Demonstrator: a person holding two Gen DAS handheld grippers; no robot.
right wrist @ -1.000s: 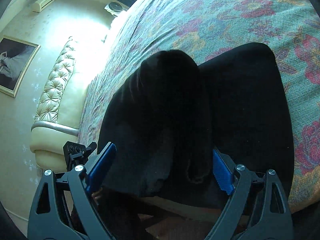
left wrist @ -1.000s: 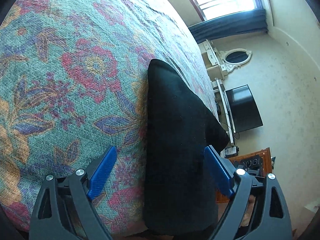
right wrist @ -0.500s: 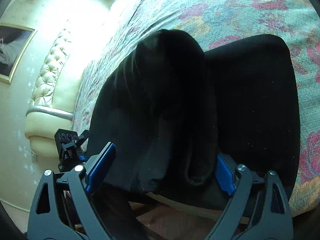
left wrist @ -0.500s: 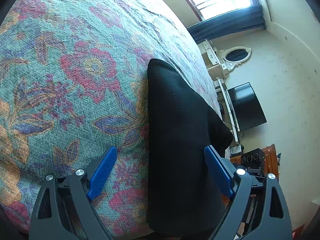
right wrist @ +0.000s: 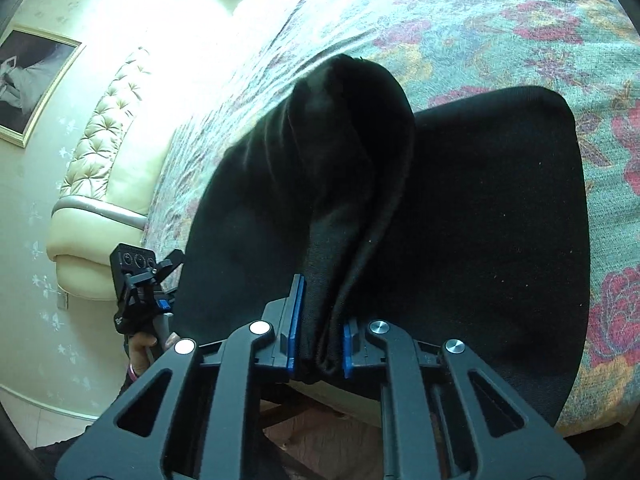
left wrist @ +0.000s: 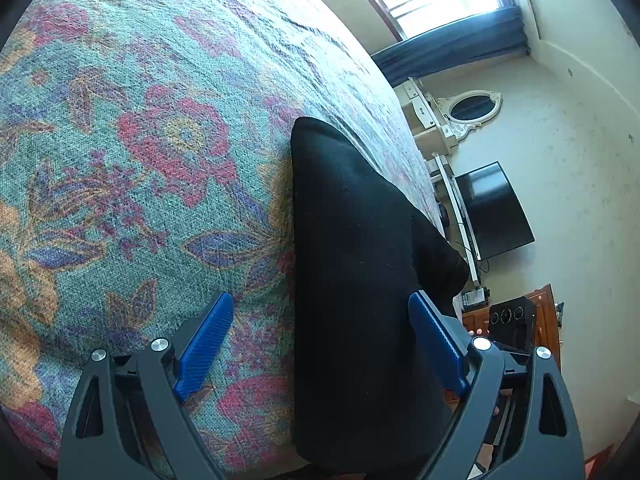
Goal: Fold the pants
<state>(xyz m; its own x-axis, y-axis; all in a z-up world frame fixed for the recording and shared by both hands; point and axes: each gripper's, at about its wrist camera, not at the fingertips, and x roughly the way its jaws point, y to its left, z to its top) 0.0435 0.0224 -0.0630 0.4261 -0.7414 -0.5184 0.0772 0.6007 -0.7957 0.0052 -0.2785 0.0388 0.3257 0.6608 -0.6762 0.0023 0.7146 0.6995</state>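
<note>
Closed since earlier: right tool (right wrist: 318,334), pinching pants (right wrist: 460,220) fold | left tool (left wrist: 320,344) spread | step: gripping | next: left pinch, lift together

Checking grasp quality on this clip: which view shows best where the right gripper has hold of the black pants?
The right wrist view. There the right gripper has just closed, its blue pads pinching a bunched fold of the black pants at the near edge. The left wrist view shows only the pants lying on the floral bedspread between the open left gripper, not that pinch.

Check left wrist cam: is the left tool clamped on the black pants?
No. The left tool stands wide open, its blue pads apart, with the black pants lying loose between them.
</note>
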